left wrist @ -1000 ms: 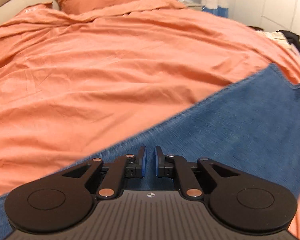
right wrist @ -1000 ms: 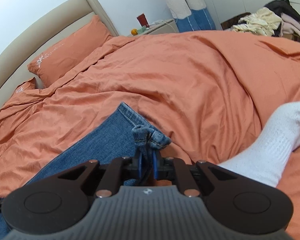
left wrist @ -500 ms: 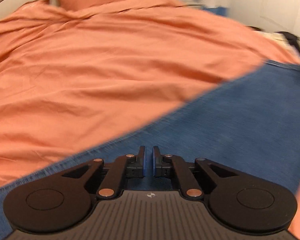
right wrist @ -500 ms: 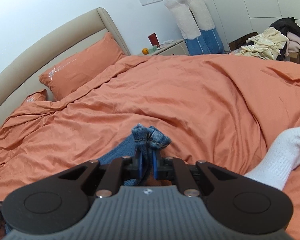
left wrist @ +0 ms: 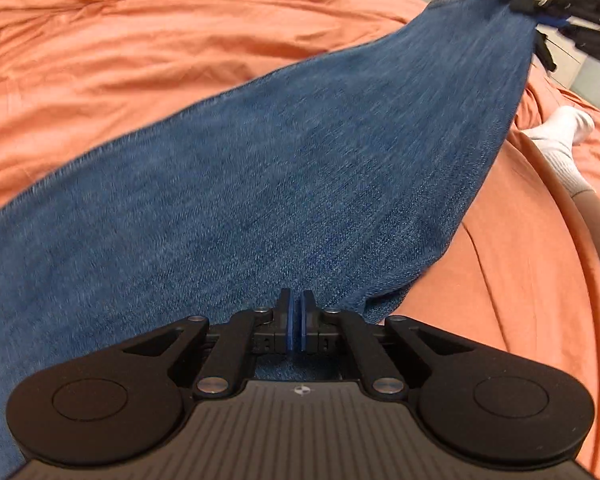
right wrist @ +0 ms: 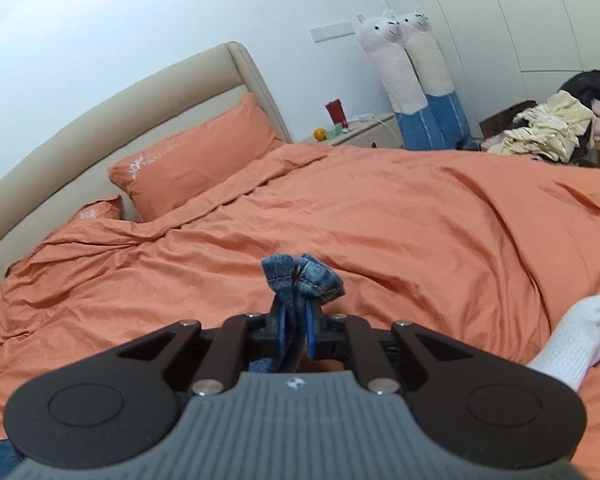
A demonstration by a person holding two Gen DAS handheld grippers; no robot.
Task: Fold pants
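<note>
- Denim pants (left wrist: 300, 168) stretched taut above the bed (left wrist: 140, 48) for folding.
- Right hand-held gripper (right wrist: 294, 326) pinches the bunched hem at 1 o'clock.
- Left hand-held gripper (left wrist: 296, 326) pressed together on the near edge.

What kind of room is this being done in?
Almost certainly a home bedroom: a bed with an orange duvet and matching orange pillow against a beige padded headboard, a bedside table, and white wardrobe doors behind two plush alpaca toys.
</note>
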